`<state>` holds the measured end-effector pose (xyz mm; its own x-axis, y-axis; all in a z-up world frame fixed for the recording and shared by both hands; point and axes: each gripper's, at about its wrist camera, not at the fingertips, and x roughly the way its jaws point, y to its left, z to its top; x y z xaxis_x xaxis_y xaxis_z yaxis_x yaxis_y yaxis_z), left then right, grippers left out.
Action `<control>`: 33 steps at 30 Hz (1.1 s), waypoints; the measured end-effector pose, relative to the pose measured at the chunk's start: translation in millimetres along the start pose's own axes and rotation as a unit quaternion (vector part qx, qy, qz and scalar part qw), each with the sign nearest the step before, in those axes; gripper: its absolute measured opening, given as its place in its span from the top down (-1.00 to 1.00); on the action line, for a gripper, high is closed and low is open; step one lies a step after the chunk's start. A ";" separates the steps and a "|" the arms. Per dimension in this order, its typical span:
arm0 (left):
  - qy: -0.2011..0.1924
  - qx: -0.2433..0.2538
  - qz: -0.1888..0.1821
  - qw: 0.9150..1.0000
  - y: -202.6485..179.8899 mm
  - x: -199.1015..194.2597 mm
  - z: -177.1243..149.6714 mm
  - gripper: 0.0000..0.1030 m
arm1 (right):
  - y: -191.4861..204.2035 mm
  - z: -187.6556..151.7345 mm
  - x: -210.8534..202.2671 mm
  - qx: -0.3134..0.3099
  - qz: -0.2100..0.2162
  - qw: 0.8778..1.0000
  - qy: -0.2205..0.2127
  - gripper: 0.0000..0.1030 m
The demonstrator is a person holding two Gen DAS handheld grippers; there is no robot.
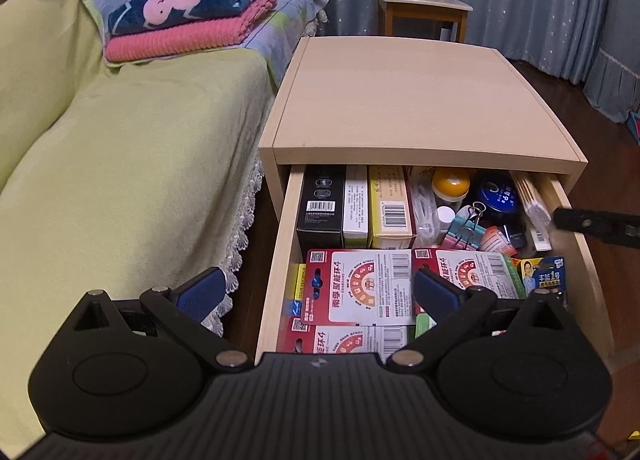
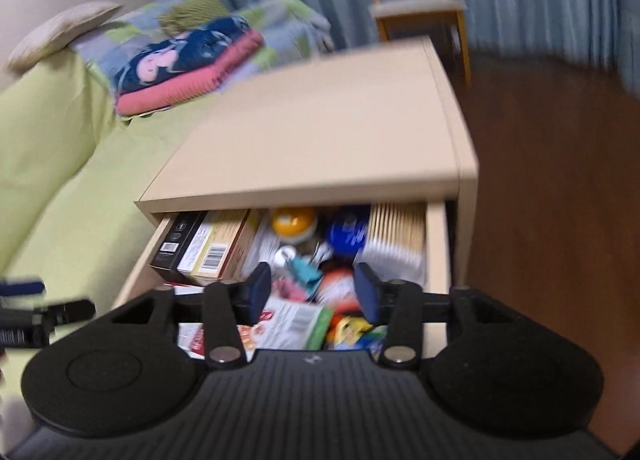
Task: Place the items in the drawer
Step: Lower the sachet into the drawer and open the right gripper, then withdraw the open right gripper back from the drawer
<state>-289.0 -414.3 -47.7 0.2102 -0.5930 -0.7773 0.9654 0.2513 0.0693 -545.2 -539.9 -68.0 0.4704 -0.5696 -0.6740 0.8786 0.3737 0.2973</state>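
Cardboard packs (image 1: pixel 370 288) fill the open drawer (image 1: pixel 276 260): light, stiff, crushable; grip yours by the long edges. Left tongs (image 1: pixel 316 294) wide, right tongs (image 2: pixel 312 292) narrower; both hold nothing.

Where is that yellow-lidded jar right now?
In the left wrist view, the yellow-lidded jar sits at the back of the open drawer, right of centre, beside the round blue tin.
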 end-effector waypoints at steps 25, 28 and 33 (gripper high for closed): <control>-0.069 -0.043 0.055 0.995 69.3 -62.2 -83.5 -0.97 | -24.5 -70.0 -123.7 -0.105 -0.003 0.988 -0.116 -0.76; -0.061 -0.077 0.009 0.995 80.6 -54.2 -95.0 -0.97 | -27.5 -82.0 -119.6 -0.131 -0.022 0.987 -0.086 -0.77; -0.057 -0.029 -0.008 0.998 73.1 -37.0 -106.2 -0.97 | -35.4 -100.5 -118.2 -0.154 -0.054 0.985 -0.054 -0.88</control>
<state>-242.6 -292.7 -80.3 0.2150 -0.6799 -0.7011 0.9588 0.2836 0.0190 -640.2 -412.3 -66.9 0.3957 -0.6862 -0.6104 0.8650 0.5018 -0.0032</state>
